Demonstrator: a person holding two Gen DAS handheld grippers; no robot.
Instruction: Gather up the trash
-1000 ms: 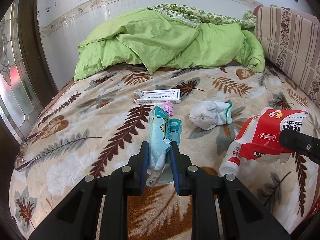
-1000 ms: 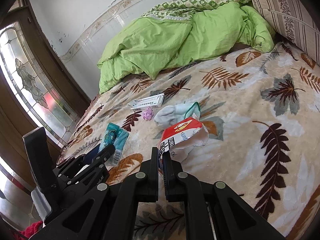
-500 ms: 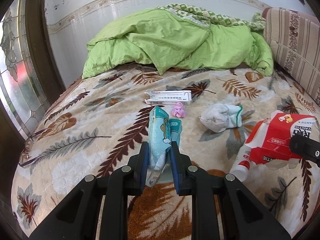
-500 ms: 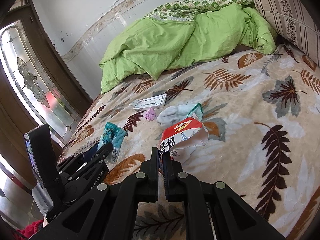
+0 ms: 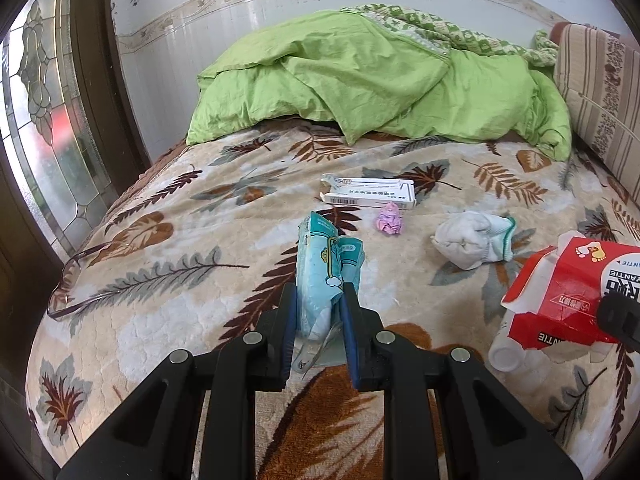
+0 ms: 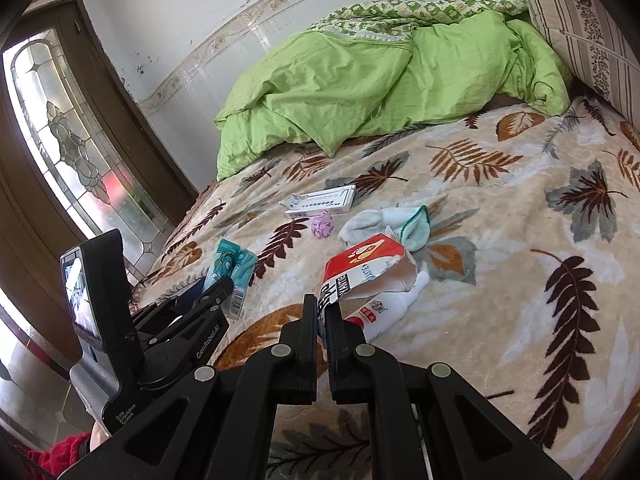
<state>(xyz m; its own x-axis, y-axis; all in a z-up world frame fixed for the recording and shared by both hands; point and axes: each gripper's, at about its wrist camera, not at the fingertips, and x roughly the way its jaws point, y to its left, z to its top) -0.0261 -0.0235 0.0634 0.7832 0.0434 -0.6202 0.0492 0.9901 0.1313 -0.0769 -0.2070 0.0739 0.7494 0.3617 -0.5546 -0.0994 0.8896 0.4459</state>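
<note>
1. Teal wrapper (image 5: 326, 276) stands pinched between the pads of the left gripper (image 5: 319, 304), over the leaf-patterned bed (image 5: 168, 292).
2. Medicine box (image 5: 370, 194), pink wad (image 5: 389, 220) and sock (image 5: 474, 240) lie further back.
3. Right gripper (image 6: 320, 314) is clamped on the red-and-white carton (image 6: 366, 266), a white bottle (image 6: 390, 306) sticking out of it.

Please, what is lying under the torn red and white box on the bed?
Under the red box a white plastic bottle lies on its side on the blanket. Its middle part is hidden by the box, so its full label cannot be read.
</note>
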